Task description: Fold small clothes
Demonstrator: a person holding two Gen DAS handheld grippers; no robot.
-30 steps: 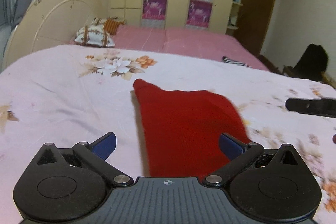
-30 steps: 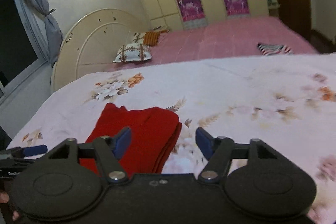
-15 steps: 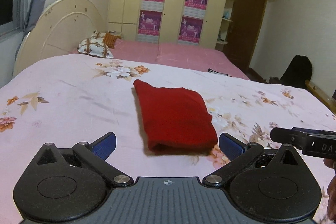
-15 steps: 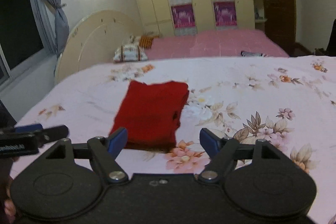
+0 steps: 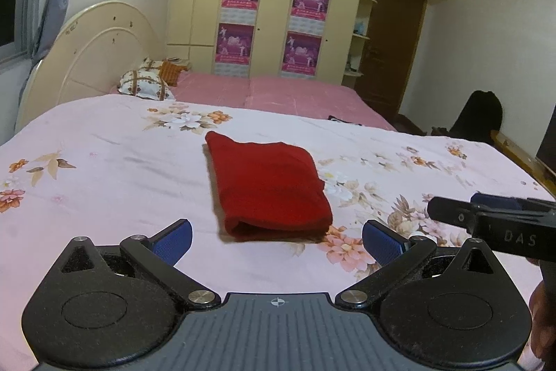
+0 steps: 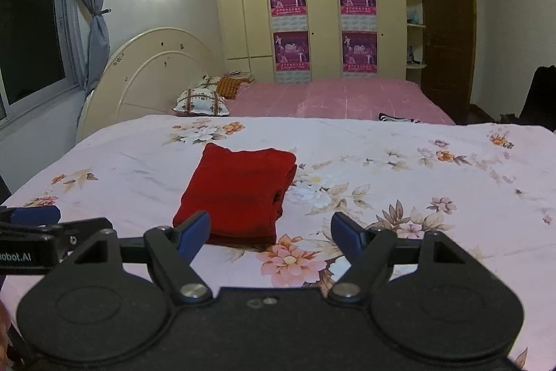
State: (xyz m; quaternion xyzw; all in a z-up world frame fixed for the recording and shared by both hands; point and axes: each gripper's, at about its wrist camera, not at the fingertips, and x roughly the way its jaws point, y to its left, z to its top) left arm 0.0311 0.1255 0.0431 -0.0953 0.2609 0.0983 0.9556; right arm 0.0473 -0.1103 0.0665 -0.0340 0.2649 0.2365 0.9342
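Note:
A red garment (image 5: 269, 186) lies folded into a neat rectangle on the floral bedsheet (image 5: 104, 169); it also shows in the right wrist view (image 6: 239, 190). My left gripper (image 5: 276, 240) is open and empty, held back from the garment's near edge. My right gripper (image 6: 271, 230) is open and empty, just near of the garment's right corner. The right gripper's tip shows at the right of the left wrist view (image 5: 486, 219). The left gripper's tip shows at the left of the right wrist view (image 6: 52, 225).
A second bed with a pink sheet (image 5: 278, 93) and pillows (image 5: 146, 86) lies beyond. A striped cloth (image 6: 396, 118) lies on it. A rounded headboard (image 6: 153, 75), wardrobe (image 6: 323, 23), door (image 6: 448, 40) and a dark bag (image 5: 481, 113) stand around.
Both grippers have pulled back and up from the red garment, which now lies folded and free on the sheet. Both jaws stayed open.

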